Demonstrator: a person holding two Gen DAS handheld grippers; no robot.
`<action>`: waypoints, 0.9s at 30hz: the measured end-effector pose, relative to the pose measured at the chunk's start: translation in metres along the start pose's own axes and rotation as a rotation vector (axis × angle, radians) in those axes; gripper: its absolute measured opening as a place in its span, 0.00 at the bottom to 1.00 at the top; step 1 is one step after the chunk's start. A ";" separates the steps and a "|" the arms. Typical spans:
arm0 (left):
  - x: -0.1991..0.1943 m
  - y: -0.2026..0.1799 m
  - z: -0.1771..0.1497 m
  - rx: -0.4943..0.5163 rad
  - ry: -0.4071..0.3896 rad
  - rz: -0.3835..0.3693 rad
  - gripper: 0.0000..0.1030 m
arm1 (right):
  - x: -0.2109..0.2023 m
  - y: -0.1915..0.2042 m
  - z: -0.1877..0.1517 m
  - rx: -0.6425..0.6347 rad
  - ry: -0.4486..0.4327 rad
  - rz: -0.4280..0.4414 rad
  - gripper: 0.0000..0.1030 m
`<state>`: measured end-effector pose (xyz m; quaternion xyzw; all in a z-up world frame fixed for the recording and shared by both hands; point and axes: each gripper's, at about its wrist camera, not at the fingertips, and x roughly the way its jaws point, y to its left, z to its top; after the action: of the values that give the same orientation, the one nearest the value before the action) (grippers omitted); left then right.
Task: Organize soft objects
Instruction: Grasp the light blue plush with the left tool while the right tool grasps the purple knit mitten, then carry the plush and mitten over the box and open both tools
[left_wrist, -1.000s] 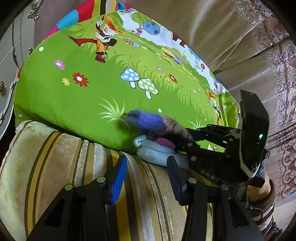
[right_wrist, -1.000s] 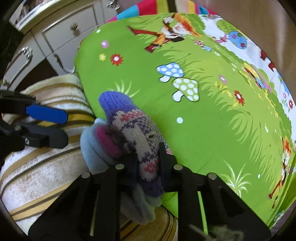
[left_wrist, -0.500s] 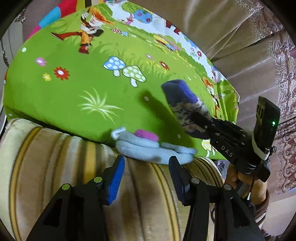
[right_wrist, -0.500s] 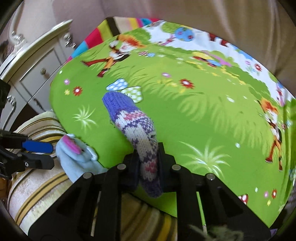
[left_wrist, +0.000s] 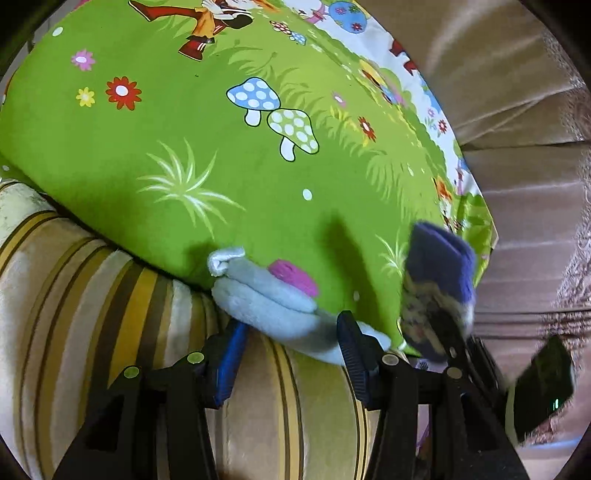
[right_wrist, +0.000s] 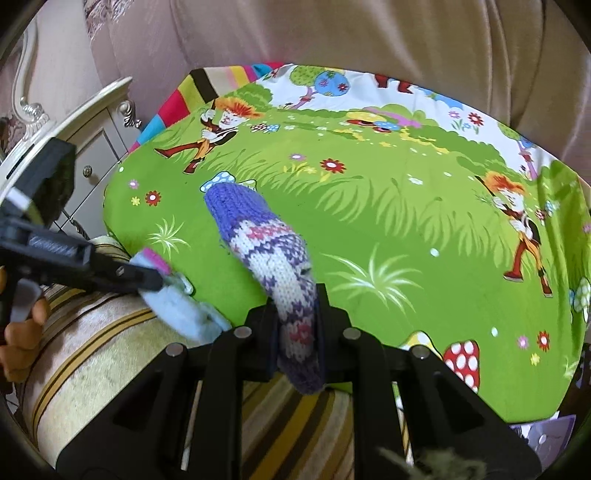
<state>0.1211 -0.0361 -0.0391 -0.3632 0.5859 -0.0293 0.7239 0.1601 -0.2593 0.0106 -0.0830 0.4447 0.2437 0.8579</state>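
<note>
A light blue fleece sock (left_wrist: 266, 299) with a pink patch lies where the striped cushion (left_wrist: 110, 332) meets the green cartoon pillow (left_wrist: 221, 166). My left gripper (left_wrist: 290, 332) is open, its blue-padded tips on either side of the sock's near edge; I see no squeeze. My right gripper (right_wrist: 295, 332) is shut on a purple-and-white knitted sock (right_wrist: 269, 251), held up in front of the pillow (right_wrist: 406, 221). In the left wrist view that knitted sock (left_wrist: 436, 266) hangs at the right, clear of the blue one. The light blue sock (right_wrist: 177, 306) also shows at the lower left of the right wrist view.
A beige curtain (left_wrist: 517, 110) hangs behind the pillow. A white dresser with drawers (right_wrist: 92, 147) stands at the left, beyond a striped multicolour cushion (right_wrist: 207, 85). A person's hand (right_wrist: 22, 332) holds the left gripper's handle. The striped cushion (right_wrist: 92, 350) runs along the bottom.
The right gripper has lifted the knitted sock off the light blue sock and carried it right and up. The left gripper has closed in on the light blue sock, jaw width unchanged.
</note>
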 end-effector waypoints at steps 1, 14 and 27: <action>0.002 0.000 0.002 0.004 -0.008 0.013 0.39 | -0.003 -0.002 -0.003 0.010 -0.004 -0.003 0.19; -0.001 -0.023 -0.013 0.086 -0.069 -0.061 0.14 | -0.051 -0.033 -0.038 0.143 -0.051 -0.100 0.19; -0.015 -0.072 -0.042 0.227 -0.102 -0.129 0.14 | -0.097 -0.045 -0.065 0.205 -0.091 -0.193 0.19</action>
<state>0.1069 -0.1025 0.0113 -0.3171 0.5167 -0.1236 0.7856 0.0879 -0.3553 0.0470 -0.0264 0.4178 0.1169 0.9006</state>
